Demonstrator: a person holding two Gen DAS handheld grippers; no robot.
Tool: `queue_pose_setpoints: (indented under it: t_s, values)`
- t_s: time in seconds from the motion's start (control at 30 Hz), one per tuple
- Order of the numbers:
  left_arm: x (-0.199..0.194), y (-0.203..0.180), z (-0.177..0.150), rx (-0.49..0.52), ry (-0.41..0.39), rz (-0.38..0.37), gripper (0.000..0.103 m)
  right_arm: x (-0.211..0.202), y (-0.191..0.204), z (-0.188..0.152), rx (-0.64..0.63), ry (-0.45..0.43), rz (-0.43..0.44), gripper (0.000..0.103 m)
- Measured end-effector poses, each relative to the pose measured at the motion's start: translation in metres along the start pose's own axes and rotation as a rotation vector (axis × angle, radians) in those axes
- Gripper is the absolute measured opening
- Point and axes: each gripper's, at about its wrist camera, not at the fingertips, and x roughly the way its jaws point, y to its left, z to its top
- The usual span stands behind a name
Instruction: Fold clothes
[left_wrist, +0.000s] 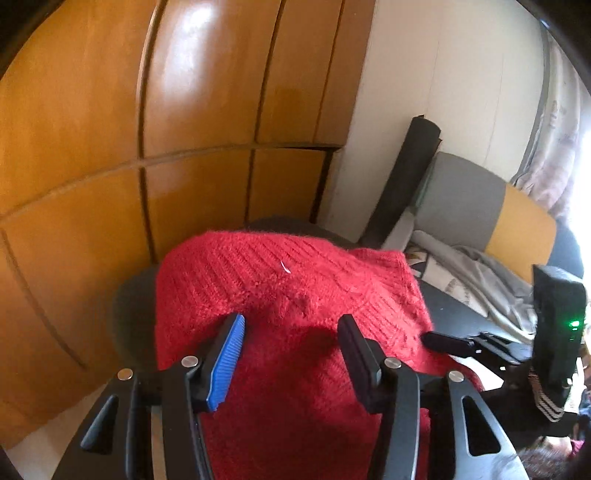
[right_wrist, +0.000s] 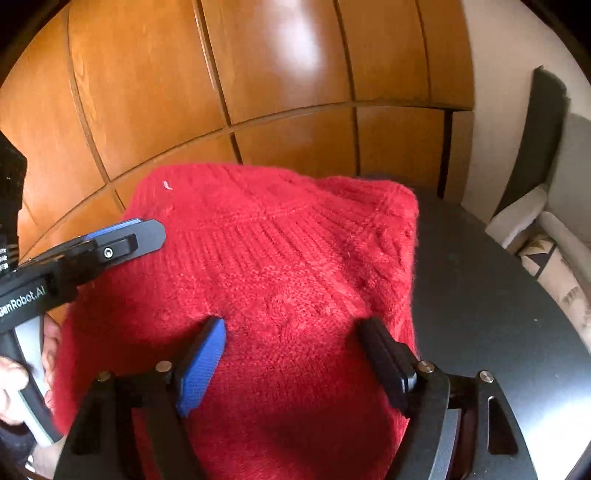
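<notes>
Red sweater on table, both grippers open.

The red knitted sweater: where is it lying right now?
In both wrist views the red knitted sweater lies folded on the dark round table, in front of the wooden wardrobe.

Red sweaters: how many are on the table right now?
1. The red sweater lies in a folded heap on the dark table, in front of both open grippers. Other clothes sit off to the right on the chair; more may be hidden.
</notes>
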Motion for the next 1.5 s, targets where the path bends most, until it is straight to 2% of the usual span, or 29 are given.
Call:
queue_pose_setpoints:
  t_s: [0.13,0.23,0.27,0.33,0.4,0.43,0.57,0.67,0.73,0.83,0.87,0.9,1.03,1.13,1.33,1.5]
  values:
    - [-0.05,-0.004,-0.012,-0.007,-0.056,0.104,0.054,-0.051,0.021,-0.003,-0.025,-0.046,-0.106,0.08]
    - [-0.081,-0.005,-0.024,-0.042,-0.079,0.186,0.054,-0.083,0.043,-0.003,-0.028,-0.115,-0.175,0.103]
    - [-0.091,-0.005,-0.029,-0.064,-0.079,0.214,0.054,-0.093,0.051,-0.005,-0.025,-0.149,-0.183,0.103]
    - [-0.104,-0.006,-0.034,-0.086,-0.079,0.208,0.054,-0.113,0.069,-0.009,-0.029,-0.201,-0.201,0.103]
    - [-0.118,-0.009,-0.038,-0.088,-0.082,0.192,0.054,-0.116,0.088,-0.009,-0.038,-0.175,-0.216,0.103]
    - [-0.125,-0.011,-0.039,-0.078,-0.091,0.202,0.047,-0.121,0.095,-0.012,-0.045,-0.158,-0.186,0.103]
    - [-0.159,-0.022,-0.043,0.036,-0.183,0.215,0.045,-0.123,0.11,-0.023,-0.027,-0.093,-0.175,0.103]
    - [-0.183,-0.022,-0.047,0.061,-0.239,0.224,0.039,-0.139,0.123,-0.036,-0.073,-0.171,-0.309,0.103]
    - [-0.196,-0.02,-0.047,0.062,-0.244,0.211,0.039,-0.148,0.135,-0.043,-0.12,-0.223,-0.419,0.103]
    - [-0.202,-0.016,-0.047,0.09,-0.236,0.292,0.038,-0.154,0.142,-0.051,-0.121,-0.226,-0.474,0.103]
    - [-0.2,-0.015,-0.048,0.095,-0.232,0.339,0.038,-0.155,0.143,-0.053,-0.116,-0.22,-0.481,0.103]
    - [-0.198,-0.012,-0.05,0.088,-0.224,0.354,0.039,-0.154,0.144,-0.054,-0.11,-0.212,-0.487,0.103]
    - [-0.184,0.001,-0.053,0.015,-0.134,0.276,0.039,-0.15,0.15,-0.053,-0.111,-0.191,-0.469,0.103]
    - [-0.176,0.01,-0.057,-0.03,-0.093,0.25,0.039,-0.146,0.155,-0.053,-0.11,-0.187,-0.449,0.103]
    - [-0.179,0.021,-0.06,-0.079,-0.077,0.263,0.039,-0.14,0.159,-0.057,-0.114,-0.181,-0.432,0.103]
    - [-0.18,0.019,-0.059,-0.071,-0.074,0.273,0.039,-0.14,0.159,-0.062,-0.114,-0.174,-0.424,0.103]
